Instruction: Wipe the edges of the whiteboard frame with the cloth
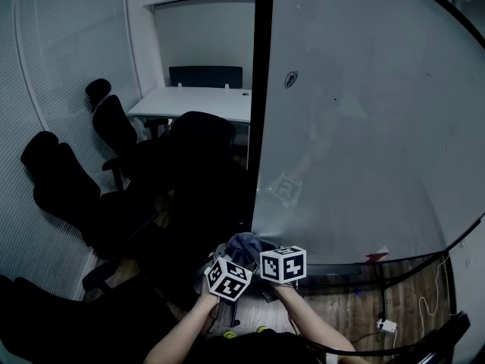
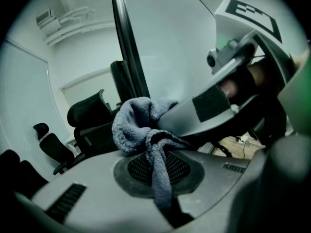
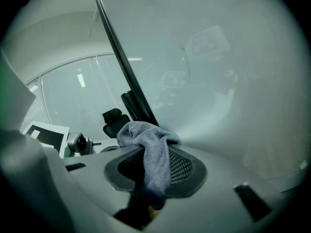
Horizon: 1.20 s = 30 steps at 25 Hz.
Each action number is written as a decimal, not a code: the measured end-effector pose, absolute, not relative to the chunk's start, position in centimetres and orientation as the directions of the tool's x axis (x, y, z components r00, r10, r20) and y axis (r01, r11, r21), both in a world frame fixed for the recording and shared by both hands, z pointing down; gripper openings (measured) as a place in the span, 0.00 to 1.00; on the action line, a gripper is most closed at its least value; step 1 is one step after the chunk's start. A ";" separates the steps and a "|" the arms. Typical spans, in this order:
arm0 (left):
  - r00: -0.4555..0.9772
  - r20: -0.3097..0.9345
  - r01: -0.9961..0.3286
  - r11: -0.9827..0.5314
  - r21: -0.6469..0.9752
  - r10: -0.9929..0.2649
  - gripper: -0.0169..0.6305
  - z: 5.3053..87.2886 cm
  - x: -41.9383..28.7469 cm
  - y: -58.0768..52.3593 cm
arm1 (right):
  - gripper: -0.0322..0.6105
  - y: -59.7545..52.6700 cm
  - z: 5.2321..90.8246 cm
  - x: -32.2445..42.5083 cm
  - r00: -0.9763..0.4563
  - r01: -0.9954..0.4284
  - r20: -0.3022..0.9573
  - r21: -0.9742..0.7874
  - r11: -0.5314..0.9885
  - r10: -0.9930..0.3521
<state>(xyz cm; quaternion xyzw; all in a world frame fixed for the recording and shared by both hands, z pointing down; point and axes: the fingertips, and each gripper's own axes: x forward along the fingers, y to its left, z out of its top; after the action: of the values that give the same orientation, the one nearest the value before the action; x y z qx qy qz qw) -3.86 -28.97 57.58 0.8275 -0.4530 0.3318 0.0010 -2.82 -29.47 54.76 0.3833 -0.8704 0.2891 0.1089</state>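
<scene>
Both grippers point(image 2: 158, 166) point(image 3: 155, 169) on one cloth point(image 2: 132, 125)

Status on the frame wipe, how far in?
Done: the cloth is picked up; the left gripper and right gripper both clamp it. In hand: the cloth sits at the bottom of the frame's black left edge. Left: no wiped stretch shows, so count all edges as pending.

head view looks down; both close gripper views share the cloth point(image 2: 141, 125) and frame point(image 2: 127, 47).
</scene>
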 end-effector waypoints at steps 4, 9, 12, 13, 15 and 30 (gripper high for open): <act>0.360 0.530 -0.733 -0.584 -0.348 -0.768 0.07 56.4 -3.8 -29.1 | 0.20 -29.6 53.6 -2.8 -0.688 -0.725 0.392 -0.406 0.556 -0.611; 0.347 0.520 -0.716 -0.578 -0.390 -0.780 0.07 55.0 -4.0 -29.0 | 0.20 -29.4 52.2 -2.9 -0.692 -0.722 0.380 -0.385 0.575 -0.614; 0.336 0.526 -0.693 -0.583 -0.424 -0.782 0.07 54.0 -4.0 -29.1 | 0.20 -29.5 51.3 -3.0 -0.696 -0.717 0.370 -0.385 0.581 -0.615; 0.332 0.528 -0.682 -0.586 -0.438 -0.781 0.07 53.8 -4.0 -29.1 | 0.20 -29.5 51.1 -3.0 -0.699 -0.714 0.366 -0.393 0.579 -0.614; 0.327 0.530 -0.663 -0.590 -0.461 -0.782 0.07 53.4 -4.1 -29.1 | 0.20 -29.5 50.7 -2.9 -0.706 -0.706 0.355 -0.413 0.575 -0.612; 0.338 0.518 -0.559 -0.611 -0.561 -0.785 0.07 49.5 -3.2 -29.2 | 0.20 -29.8 45.8 -2.7 -0.705 -0.709 0.306 -0.346 0.615 -0.640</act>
<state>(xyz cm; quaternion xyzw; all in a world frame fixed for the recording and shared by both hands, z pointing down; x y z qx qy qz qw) -3.18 -29.22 49.53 0.8055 -0.4173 0.3958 -0.1430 -2.70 -29.76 45.82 0.3766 -0.8954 0.2252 0.0763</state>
